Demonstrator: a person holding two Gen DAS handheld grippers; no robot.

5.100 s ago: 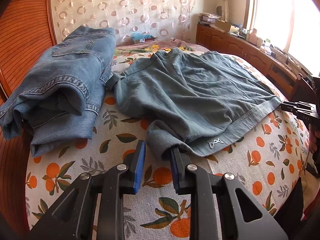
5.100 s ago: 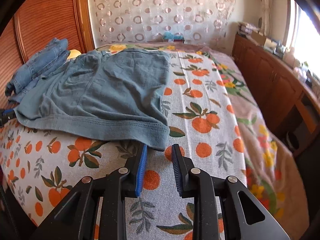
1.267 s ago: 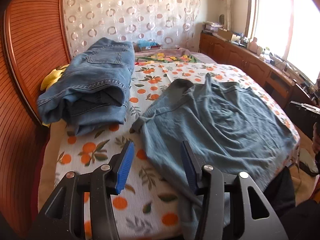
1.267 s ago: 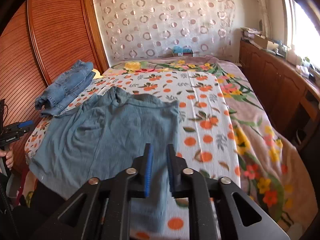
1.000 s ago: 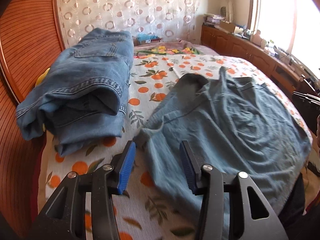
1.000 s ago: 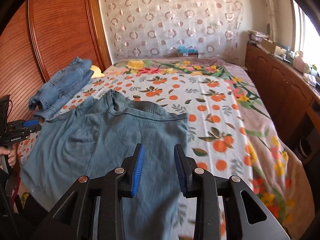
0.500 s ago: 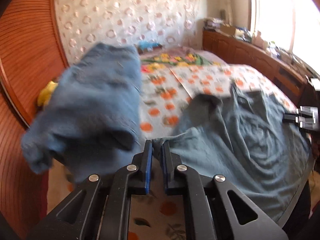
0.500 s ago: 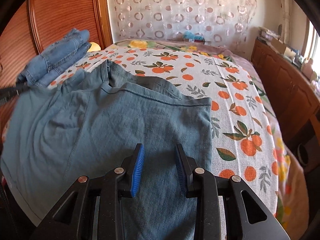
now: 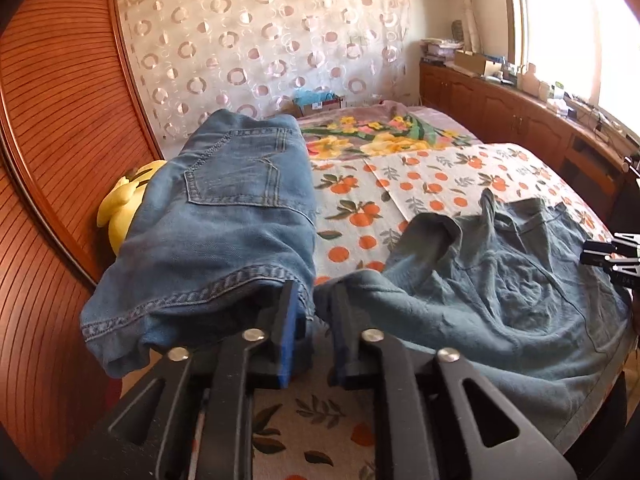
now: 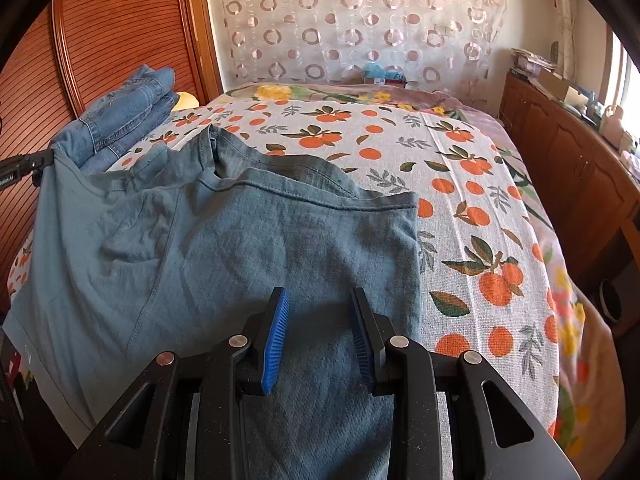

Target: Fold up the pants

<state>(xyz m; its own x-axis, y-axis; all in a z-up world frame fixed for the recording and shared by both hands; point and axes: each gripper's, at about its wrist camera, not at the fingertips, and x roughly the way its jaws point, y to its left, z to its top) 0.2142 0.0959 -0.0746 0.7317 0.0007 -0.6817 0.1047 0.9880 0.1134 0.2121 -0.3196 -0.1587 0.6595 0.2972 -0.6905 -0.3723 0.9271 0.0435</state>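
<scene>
The left gripper (image 9: 314, 312) has its jaws clamped on a corner of the grey-green pants (image 10: 224, 256). The right gripper (image 10: 320, 334) hovers above them, jaws apart. Folded jeans (image 9: 224, 216) lie alongside on the bed (image 10: 460, 208).

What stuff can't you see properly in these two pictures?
- Left wrist view: the left tool tips are buried between folded jeans and grey-green pants; a grip can't be confirmed.
- Right wrist view: the pants' near end is covered by the right tool.
- Yellow thing: mostly behind jeans.
</scene>
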